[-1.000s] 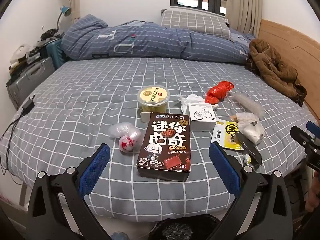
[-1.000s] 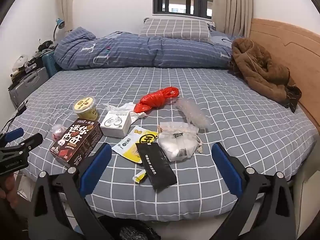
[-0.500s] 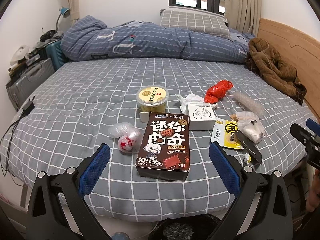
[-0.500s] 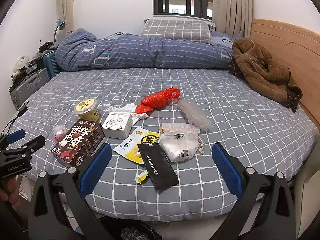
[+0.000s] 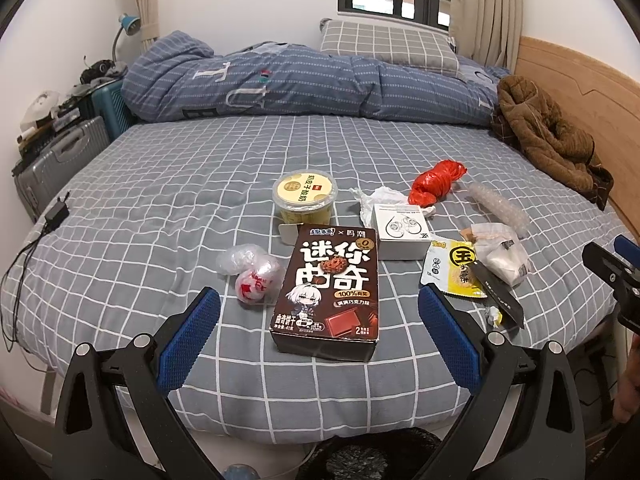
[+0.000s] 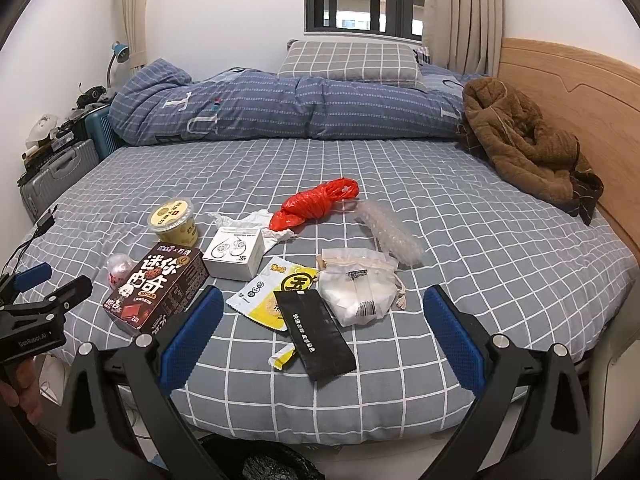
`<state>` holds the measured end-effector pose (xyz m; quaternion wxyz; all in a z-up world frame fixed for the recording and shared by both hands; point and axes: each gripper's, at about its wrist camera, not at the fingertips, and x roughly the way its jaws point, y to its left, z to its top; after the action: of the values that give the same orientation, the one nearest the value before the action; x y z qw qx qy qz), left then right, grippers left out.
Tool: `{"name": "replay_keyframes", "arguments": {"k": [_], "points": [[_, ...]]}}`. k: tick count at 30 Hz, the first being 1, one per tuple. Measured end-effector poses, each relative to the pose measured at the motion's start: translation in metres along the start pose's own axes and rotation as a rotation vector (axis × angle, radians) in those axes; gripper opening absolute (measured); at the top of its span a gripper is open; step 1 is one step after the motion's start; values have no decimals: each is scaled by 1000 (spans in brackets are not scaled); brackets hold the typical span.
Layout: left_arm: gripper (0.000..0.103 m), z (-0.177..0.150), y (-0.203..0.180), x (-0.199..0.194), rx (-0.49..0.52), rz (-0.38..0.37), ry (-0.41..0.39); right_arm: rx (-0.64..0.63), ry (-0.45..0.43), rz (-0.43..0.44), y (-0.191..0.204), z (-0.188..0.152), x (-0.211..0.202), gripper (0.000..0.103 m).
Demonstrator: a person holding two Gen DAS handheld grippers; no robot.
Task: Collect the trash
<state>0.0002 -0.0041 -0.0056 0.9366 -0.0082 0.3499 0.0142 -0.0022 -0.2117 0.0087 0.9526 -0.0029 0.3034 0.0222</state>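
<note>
both grippers have eased slightly toward the bed over the last second; the trash sits a little larger and lower in each wrist view, nothing on the bed has shifted. reading: still the approach, no item collected yet.

left gripper [image 5: 319, 330]: fingers spread wide, nothing between them, held low at the near edge of the bed [image 5: 160, 208], pointed straight at the dark cookie box [image 5: 330, 294]. the box lies flat, framed between the two blue pads, not touched. likely first pick for this side.

right gripper [image 6: 323, 336]: fingers likewise released and empty, level, aimed at the black sachet [image 6: 316, 334], which lies over the edge of the yellow snack packet [image 6: 276, 294]. a small yellow scrap [image 6: 283, 358] lies just beside the sachet's near end. the sachet is thin and flat on soft bedding, so a pinch may drag the sheet.

a dark bin [image 6: 272, 466] shows partly below the bed edge, under both grippers; probably the drop point.

further in: crumpled clear wrap with red print [image 5: 250, 274] left of the box; white drawstring pouch [image 6: 360, 284]; white earphone box [image 6: 236, 254]; yellow dessert cup [image 5: 305, 198]; crumpled tissue [image 6: 256, 220]; red plastic bag [image 6: 314, 204]; bubble wrap roll [image 6: 390, 234].

far: folded quilt [image 5: 300, 84], pillow [image 5: 390, 46], brown jacket [image 6: 524, 148]; not trash.
</note>
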Motion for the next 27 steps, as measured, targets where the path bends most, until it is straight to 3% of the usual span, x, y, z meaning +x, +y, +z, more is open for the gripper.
{"name": "replay_keyframes", "arguments": {"k": [27], "points": [[97, 0, 0, 0, -5, -3, -3, 2, -4, 1, 0, 0, 0, 96]]}}
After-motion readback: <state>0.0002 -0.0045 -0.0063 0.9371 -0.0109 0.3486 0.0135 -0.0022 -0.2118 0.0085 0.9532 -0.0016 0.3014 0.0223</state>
